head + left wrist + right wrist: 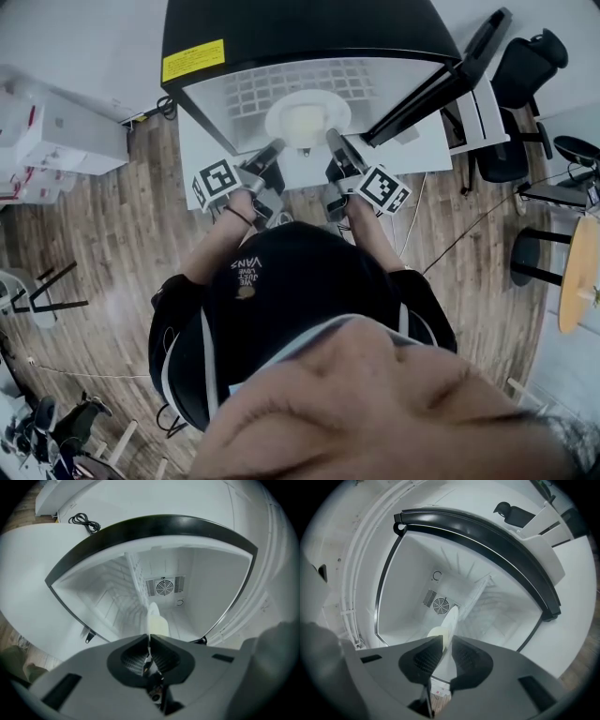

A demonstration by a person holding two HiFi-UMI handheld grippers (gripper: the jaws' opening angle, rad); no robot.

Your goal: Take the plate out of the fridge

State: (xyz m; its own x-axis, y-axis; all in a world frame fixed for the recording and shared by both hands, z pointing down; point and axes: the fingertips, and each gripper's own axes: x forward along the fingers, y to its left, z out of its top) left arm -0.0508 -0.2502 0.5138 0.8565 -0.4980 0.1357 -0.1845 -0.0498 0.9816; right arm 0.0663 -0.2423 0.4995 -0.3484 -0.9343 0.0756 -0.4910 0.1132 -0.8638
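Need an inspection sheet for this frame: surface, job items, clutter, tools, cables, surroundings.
Surface: fridge open, white inside, wire shelf behind the plate.
Job's things: plate at the fridge mouth, a pale lump on it; cannot tell whether it rests on the shelf.
Clutter: nothing seen.
Grippers: left tool shut on the plate's rim; right tool shut on the opposite rim.
Cables: coiled black cable beside the fridge; thin cable across the floor.
Surroundings: wood floor, office chairs, round table, white boxes.
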